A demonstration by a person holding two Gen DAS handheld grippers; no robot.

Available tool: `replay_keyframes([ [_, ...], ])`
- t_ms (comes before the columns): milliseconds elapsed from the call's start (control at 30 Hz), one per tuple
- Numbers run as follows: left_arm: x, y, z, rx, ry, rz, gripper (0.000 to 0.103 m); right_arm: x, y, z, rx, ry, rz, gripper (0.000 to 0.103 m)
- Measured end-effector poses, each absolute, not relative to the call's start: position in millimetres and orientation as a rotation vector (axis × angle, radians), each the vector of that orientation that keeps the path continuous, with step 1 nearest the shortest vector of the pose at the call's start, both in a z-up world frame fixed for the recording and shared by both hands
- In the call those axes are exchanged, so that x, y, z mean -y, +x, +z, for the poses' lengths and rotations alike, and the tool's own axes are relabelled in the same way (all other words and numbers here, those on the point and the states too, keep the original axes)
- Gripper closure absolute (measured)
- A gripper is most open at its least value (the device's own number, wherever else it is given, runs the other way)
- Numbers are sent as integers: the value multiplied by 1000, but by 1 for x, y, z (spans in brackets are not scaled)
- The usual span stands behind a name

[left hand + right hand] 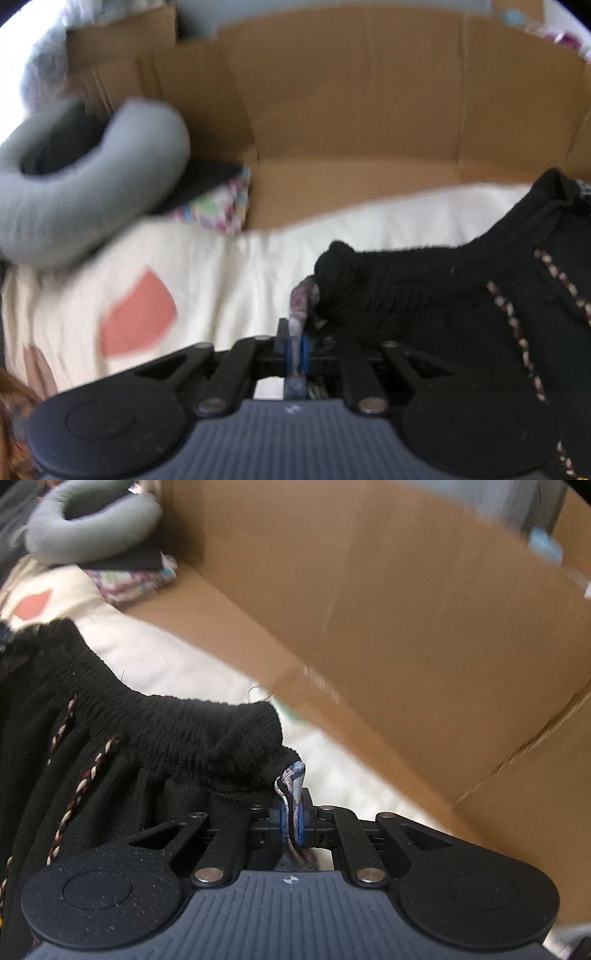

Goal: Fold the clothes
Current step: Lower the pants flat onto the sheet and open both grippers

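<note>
Over cream bedding (pixel 229 266), both tongs (pixel 294 341) (pixel 291 821) pinch the black garment's (pixel 424 295) waistband corners, level.

The garment (pixel 443 295) is black, its ribbed waistband (pixel 207 731) black too, with a braided drawstring (pixel 88 779) of dark red, cream and black. Under it lies a cream sheet (pixel 229 280) with salmon-pink patches (pixel 138 314). Far left sits a grey ring-shaped cushion (pixel 74 199) on a floral-print fabric (pixel 221 210) in pink, green and white. The cardboard (pixel 351 110) behind is plain brown.
</note>
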State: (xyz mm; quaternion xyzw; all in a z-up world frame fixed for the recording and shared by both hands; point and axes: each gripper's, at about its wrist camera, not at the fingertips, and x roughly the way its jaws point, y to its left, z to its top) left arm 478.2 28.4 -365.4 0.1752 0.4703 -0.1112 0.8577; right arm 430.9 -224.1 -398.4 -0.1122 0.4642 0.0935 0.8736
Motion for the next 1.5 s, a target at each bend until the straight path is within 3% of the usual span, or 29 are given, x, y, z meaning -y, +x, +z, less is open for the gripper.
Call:
replay_keyframes([
  [33,-28,481,-368,-997,367,-225,88,227,432,-405,-985,-198,194,93],
  [67,-29,482,-368,-1000,356,-214,84,232,430,-410,-987,-157,198,79],
  [100,-32,483,-367,-1002,343,-202,72,237,429,-414,-988,-116,202,74],
  [167,-36,484,-365,-1004,316,-178,58,247,425,-415,-987,-79,160,48],
  [200,-38,485,-364,-1005,302,-166,53,252,423,-415,-986,-61,139,47],
  [1500,36,310,-231,-945,207,-259,51,316,220,-290,-885,77,214,47],
])
